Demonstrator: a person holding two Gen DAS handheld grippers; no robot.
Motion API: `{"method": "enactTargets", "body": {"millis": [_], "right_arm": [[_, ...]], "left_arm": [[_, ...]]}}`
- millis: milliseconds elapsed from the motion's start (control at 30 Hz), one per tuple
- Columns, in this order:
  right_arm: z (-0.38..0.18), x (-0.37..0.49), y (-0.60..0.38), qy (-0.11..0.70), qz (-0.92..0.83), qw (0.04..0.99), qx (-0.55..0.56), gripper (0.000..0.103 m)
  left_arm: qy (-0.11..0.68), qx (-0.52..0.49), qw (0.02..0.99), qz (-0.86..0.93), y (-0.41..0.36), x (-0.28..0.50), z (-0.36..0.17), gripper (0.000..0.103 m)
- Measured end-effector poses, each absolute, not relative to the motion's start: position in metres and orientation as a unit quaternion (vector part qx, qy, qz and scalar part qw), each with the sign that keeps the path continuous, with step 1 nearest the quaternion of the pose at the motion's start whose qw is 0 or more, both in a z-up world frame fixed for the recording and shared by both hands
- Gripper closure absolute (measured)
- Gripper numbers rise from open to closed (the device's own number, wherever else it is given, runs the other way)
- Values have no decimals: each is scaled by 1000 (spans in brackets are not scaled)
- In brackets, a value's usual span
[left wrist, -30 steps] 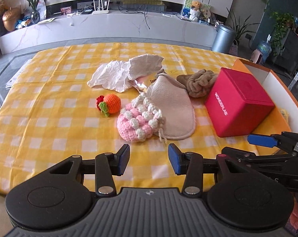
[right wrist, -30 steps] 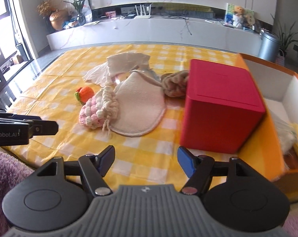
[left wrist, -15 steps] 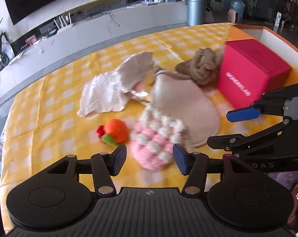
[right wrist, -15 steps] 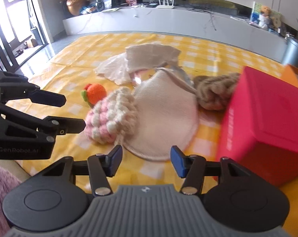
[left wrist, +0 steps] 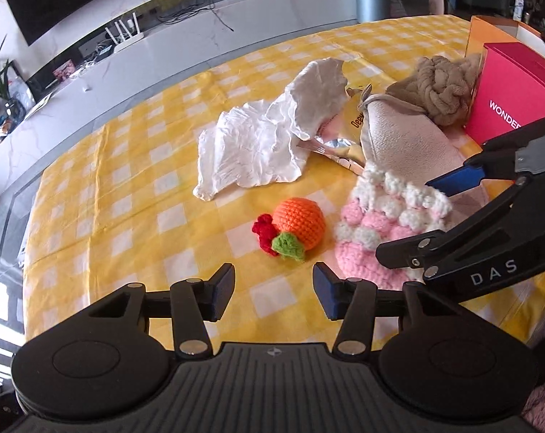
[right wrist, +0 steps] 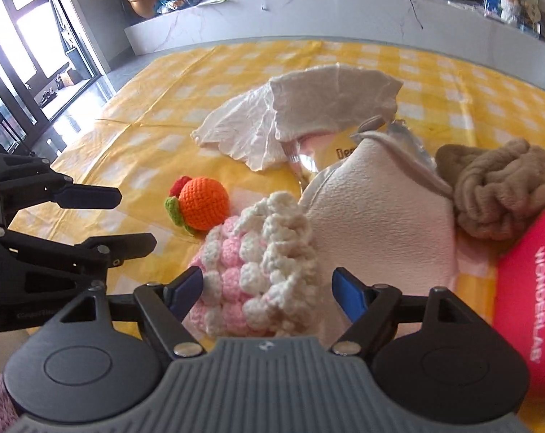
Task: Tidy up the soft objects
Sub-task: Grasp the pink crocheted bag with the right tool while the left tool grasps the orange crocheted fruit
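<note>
A pink and white crochet pouch [right wrist: 258, 270] lies on the yellow checked tablecloth [left wrist: 135, 195]. My right gripper [right wrist: 268, 292] is open, its fingers on either side of the pouch's near end. My left gripper [left wrist: 274, 290] is open and empty, just short of an orange crochet fruit [left wrist: 297, 222] with a red and green trim. The fruit also shows in the right wrist view [right wrist: 203, 207]. A beige cloth mitt [right wrist: 377, 216], a tan knotted yarn bundle [right wrist: 496, 191] and a crumpled white cloth [left wrist: 261, 144] lie behind.
A red box [left wrist: 514, 101] marked WONDERLAB stands at the right. An orange-rimmed white bin [left wrist: 496, 32] is behind it. A shiny foil packet [left wrist: 341, 144] lies under the cloths. A long white counter [right wrist: 344, 14] runs behind the table.
Both grippers have moved forward and down toward the table. The right one now straddles the pink pouch. The left one has swung left to face the orange fruit.
</note>
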State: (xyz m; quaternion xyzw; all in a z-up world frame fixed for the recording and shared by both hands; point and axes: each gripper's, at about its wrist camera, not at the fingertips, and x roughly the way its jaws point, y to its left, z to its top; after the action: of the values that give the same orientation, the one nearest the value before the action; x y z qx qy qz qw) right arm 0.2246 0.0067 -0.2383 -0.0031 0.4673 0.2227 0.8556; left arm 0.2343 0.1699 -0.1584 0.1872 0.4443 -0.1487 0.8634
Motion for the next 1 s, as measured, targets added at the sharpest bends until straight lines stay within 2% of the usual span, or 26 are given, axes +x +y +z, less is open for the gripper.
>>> {"method": "enactTargets", "body": {"millis": [67, 100, 167, 233, 333, 367, 533, 733, 867, 1000], "right_arm": [[-243, 229, 8, 474, 225, 851, 3, 29], [-244, 229, 8, 476, 230, 849, 6, 37], [-243, 227, 11, 470, 232, 851, -6, 45], [-240, 222, 16, 464, 238, 853, -30, 61], [-231, 215, 19, 452, 245, 857, -46, 78], [-226, 215, 17, 450, 245, 858, -42, 80], [-205, 218, -4, 456, 232, 859, -20, 80], [-232, 224, -25, 488, 199, 850, -5, 79], [-234, 225, -24, 487, 197, 851, -9, 77], [-236, 228, -27, 490, 197, 849, -3, 76]], "left_arm": [[438, 197, 863, -160, 169, 238, -160, 42], [435, 203, 861, -167, 168, 240, -161, 41], [428, 217, 859, -178, 164, 244, -164, 37], [421, 227, 858, -188, 161, 248, -166, 35], [417, 236, 855, -199, 157, 252, -169, 33], [414, 239, 855, -202, 155, 253, -170, 33], [408, 248, 854, -207, 146, 261, -176, 32], [415, 267, 848, -192, 137, 270, -193, 33], [421, 260, 850, -181, 138, 272, -197, 41], [428, 240, 856, -166, 138, 271, -195, 45]]}}
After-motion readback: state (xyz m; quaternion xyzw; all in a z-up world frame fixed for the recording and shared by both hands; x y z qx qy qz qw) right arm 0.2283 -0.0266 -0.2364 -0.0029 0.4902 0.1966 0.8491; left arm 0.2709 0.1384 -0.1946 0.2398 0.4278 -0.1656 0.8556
